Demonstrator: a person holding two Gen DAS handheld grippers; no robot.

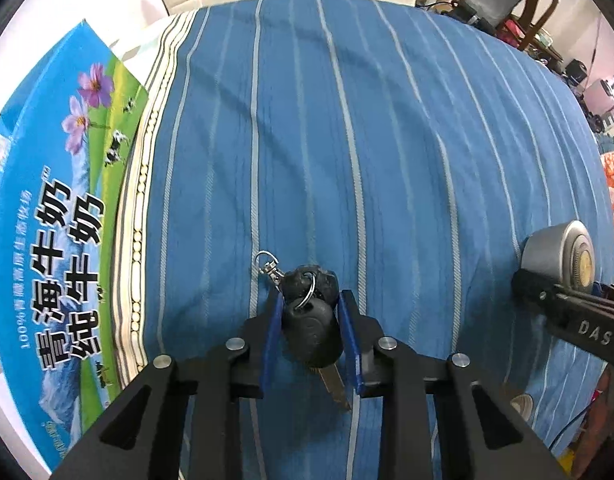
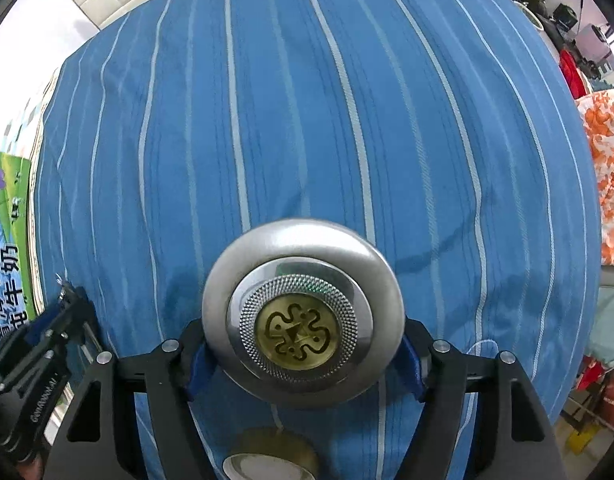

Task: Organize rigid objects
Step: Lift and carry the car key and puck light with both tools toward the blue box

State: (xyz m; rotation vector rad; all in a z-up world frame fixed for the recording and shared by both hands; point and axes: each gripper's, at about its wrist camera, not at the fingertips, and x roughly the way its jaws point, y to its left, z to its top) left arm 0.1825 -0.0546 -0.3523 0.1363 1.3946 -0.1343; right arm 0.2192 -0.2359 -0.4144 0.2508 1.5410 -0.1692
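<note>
Here the left gripper (image 1: pixel 311 334) clamps a car key (image 1: pixel 311 332); the right gripper (image 2: pixel 303 354) grips a metal knob (image 2: pixel 303 312).

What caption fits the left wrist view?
Left gripper clamps a black car key above the blue striped sheet, milk carton alongside.

The left gripper (image 1: pixel 311 332), a black two-finger tool with blue pads, pointed straight down over the blue striped cloth, its jaws drawn close together and clamped on the black plastic head of a car key (image 1: pixel 311 334), which hung between the pads with its metal blade trailing toward the camera. The right gripper (image 2: pixel 303 354), of the same black build with blue pads, also pointed straight down, its jaws set wider and pressed against the two sides of a round silver metal knob with a brass centre (image 2: pixel 303 312). Seen from the left wrist, the right gripper stood well off to the right.
</note>
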